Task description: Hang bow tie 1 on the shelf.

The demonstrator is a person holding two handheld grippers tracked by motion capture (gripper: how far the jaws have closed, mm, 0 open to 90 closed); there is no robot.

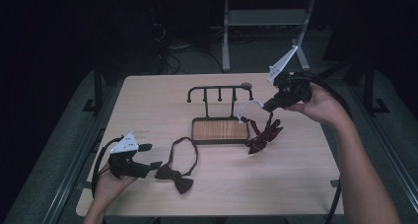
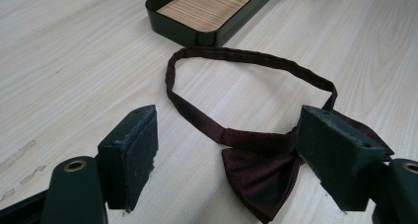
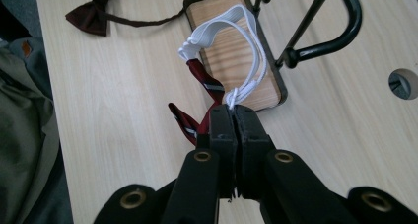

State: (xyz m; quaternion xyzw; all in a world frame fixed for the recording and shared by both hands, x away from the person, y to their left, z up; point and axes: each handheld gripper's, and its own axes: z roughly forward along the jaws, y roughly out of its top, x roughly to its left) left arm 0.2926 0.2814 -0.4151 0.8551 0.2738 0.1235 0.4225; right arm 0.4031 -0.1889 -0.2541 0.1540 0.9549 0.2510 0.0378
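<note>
We had the right hand-held gripper (image 3: 231, 116) clamped on the white loop (image 3: 249, 46) of the striped tie (image 1: 263, 133), lifted at the rack's (image 1: 219, 91) 3 o'clock, likely for hanging. Left hand-held gripper (image 2: 226, 145) gaped wide around the bow tie (image 2: 259, 177) lying on the bench (image 1: 148, 100).

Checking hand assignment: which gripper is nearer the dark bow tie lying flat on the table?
Left. The left gripper sits open right beside the dark bow tie; the right gripper is raised far across the table.
</note>
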